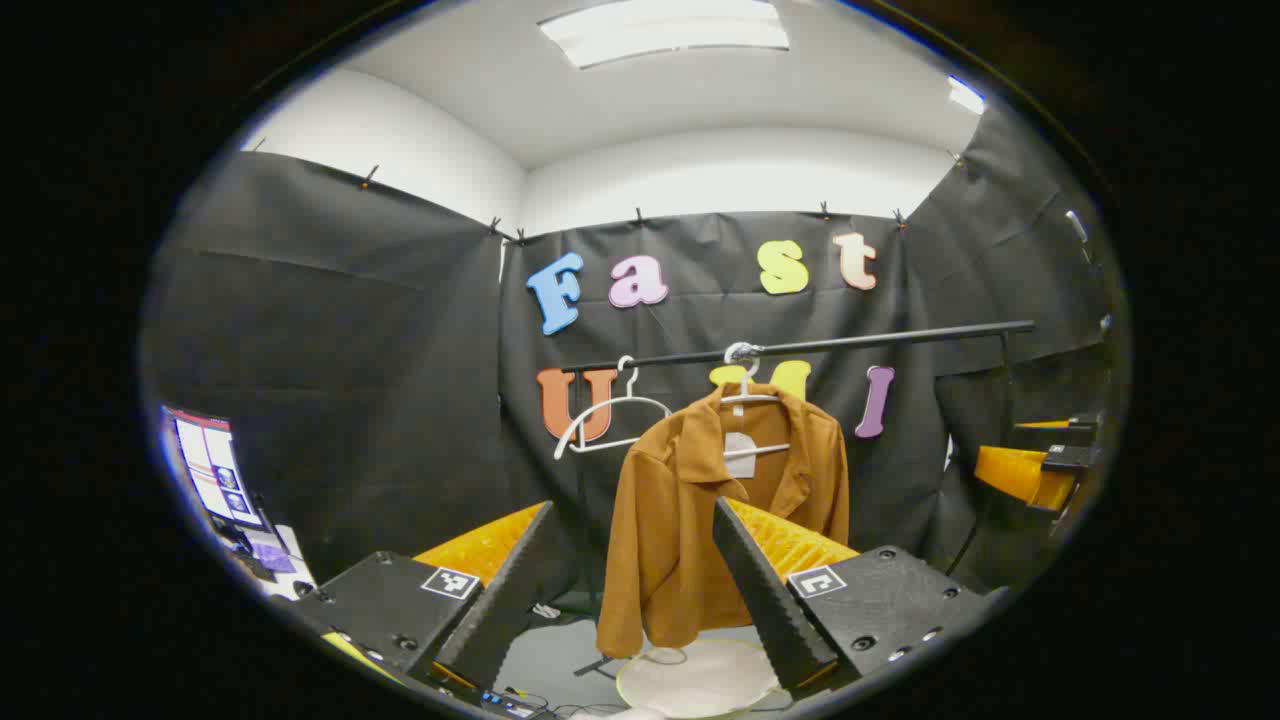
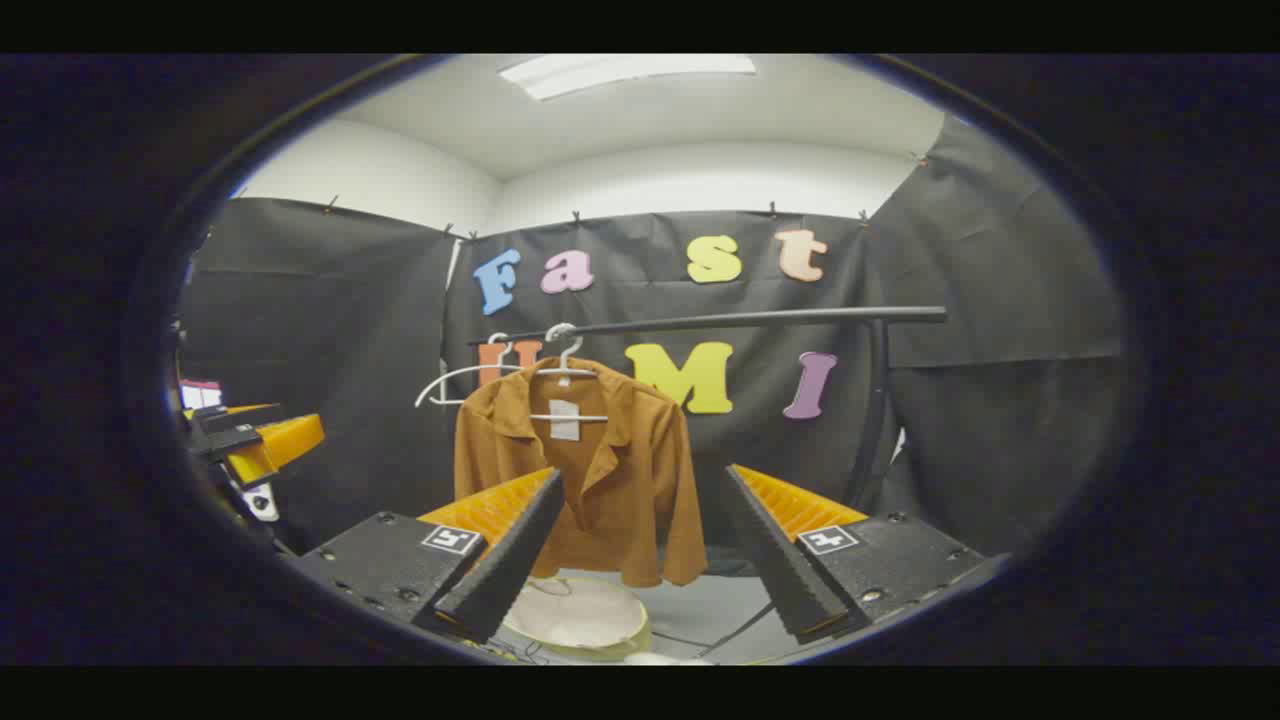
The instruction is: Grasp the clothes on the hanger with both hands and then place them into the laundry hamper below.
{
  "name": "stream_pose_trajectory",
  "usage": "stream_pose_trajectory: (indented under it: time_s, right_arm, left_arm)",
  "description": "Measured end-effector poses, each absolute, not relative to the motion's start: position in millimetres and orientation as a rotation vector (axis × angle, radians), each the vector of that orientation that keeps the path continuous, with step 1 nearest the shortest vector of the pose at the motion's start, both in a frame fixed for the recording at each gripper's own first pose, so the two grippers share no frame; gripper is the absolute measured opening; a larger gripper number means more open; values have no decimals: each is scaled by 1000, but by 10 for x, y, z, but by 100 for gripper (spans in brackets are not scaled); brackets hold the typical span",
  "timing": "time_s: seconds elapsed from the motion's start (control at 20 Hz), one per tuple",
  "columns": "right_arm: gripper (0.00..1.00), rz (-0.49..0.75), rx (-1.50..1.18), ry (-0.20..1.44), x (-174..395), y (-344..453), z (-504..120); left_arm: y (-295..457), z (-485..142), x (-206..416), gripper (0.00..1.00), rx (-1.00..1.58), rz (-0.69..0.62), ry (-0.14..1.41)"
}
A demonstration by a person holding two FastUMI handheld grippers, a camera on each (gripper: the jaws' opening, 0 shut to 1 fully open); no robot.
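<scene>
Both tools, the left tool (image 1: 640, 590) and right tool (image 2: 640, 570), are wide open and empty, so each should close on one shoulder of the far brown jacket (image 1: 700, 520) above the hamper (image 1: 700, 680).

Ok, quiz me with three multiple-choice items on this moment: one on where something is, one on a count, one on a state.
1. Where is the white hamper?
A. On the floor below the brown shirt
B. Hanging on the rail
C. Held in a hand-held gripper

2. How many white hangers are on the rail?
A. One
B. Two
C. Four

3. What state is the left hand-held gripper in?
A. Shut on the shirt
B. Open, short of the shirt
C. Shut on a hanger

Answers: 1 A, the hamper sits on the floor under the shirt's hem. 2 B, a bare hanger hangs beside the hanger carrying the shirt. 3 B, its fingers stand apart with nothing between them.
</scene>
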State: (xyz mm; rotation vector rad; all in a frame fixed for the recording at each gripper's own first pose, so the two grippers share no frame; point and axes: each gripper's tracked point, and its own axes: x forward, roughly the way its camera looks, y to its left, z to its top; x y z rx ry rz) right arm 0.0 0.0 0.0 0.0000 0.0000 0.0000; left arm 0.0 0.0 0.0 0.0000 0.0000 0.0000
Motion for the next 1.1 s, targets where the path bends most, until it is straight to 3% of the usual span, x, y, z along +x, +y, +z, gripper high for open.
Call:
stream_pose_trajectory:
  time_s: [0.8, 1.1]
  right_arm:
    - [100, -16, -56, 16, 162, 213, -47]
    - [99, 26, -60, 37, 535, 190, -144]
  left_arm:
    - [53, -70, 122, 100, -1, -68, -15]
    - [-217, -89, 474, 100, 21, -77, -72]
